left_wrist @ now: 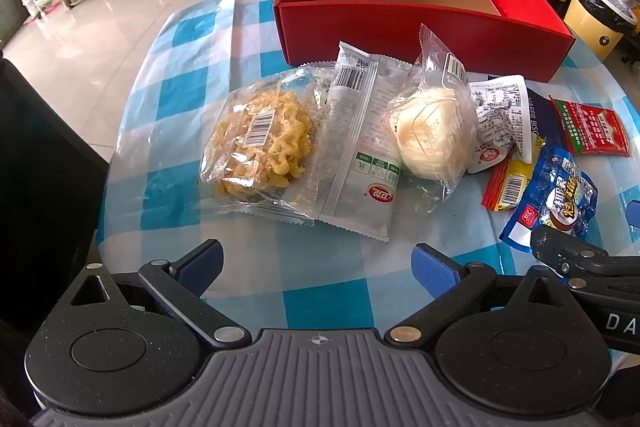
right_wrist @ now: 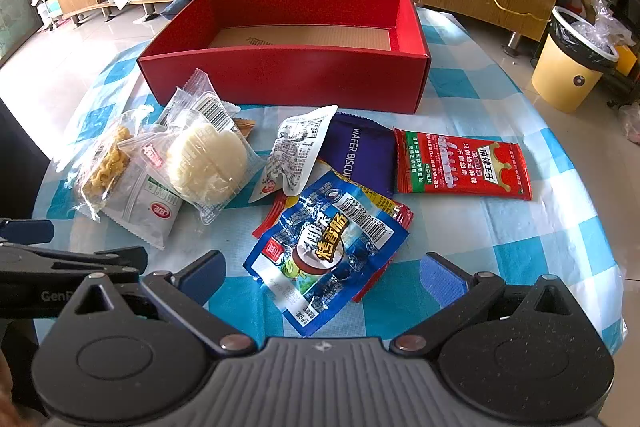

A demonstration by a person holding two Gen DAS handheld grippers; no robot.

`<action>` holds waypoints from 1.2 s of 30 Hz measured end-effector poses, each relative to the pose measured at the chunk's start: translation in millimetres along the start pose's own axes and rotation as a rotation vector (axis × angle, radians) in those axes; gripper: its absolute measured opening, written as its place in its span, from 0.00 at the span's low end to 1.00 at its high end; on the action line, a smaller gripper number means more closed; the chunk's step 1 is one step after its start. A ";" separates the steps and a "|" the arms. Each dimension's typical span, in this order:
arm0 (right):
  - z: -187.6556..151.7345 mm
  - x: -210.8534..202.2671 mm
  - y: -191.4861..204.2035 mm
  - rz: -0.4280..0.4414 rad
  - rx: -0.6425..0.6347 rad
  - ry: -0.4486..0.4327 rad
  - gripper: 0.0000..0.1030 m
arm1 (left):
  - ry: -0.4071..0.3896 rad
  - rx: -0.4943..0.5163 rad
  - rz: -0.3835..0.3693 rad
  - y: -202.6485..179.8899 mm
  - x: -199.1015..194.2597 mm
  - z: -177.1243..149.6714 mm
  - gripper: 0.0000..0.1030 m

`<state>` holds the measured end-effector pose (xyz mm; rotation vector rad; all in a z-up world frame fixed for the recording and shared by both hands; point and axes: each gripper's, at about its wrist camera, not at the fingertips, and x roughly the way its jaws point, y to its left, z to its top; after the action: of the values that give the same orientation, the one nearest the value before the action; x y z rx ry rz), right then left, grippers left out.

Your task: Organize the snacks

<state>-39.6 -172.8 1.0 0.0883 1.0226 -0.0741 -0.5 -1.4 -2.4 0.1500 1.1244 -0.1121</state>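
One purple packet (right_wrist: pixel 360 151) reads "WAFER BISCUI".

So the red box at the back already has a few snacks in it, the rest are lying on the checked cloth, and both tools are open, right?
Not quite: the red box has no snacks in it; the right wrist view shows only its bare cardboard floor. The rest holds: the snacks, such as the blue packet, lie on the checked cloth, and both the left tool and right tool are open.

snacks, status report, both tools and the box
Left tool open, right tool open, both empty. Red box holds nothing in view; snacks lie loose on the cloth. Blue pack nearest the right tool, path clear.
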 end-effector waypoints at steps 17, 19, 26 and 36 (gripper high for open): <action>-0.1 0.0 -0.1 0.000 0.001 -0.001 0.97 | 0.000 -0.001 0.001 -0.4 -0.1 0.2 0.98; -0.1 0.0 -0.3 0.000 0.001 -0.001 0.97 | 0.000 -0.001 0.001 -0.6 -0.1 0.2 0.98; -0.1 -0.2 -0.1 0.000 0.001 0.000 0.97 | 0.001 -0.001 0.000 -1.0 0.0 0.3 0.98; 0.1 -0.6 0.0 0.000 0.001 -0.001 0.97 | 0.000 -0.001 0.001 -1.1 -0.1 0.1 0.97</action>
<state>-39.9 -172.8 1.6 0.0890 1.0220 -0.0746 -0.6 -2.5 -2.3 0.1500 1.1246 -0.1109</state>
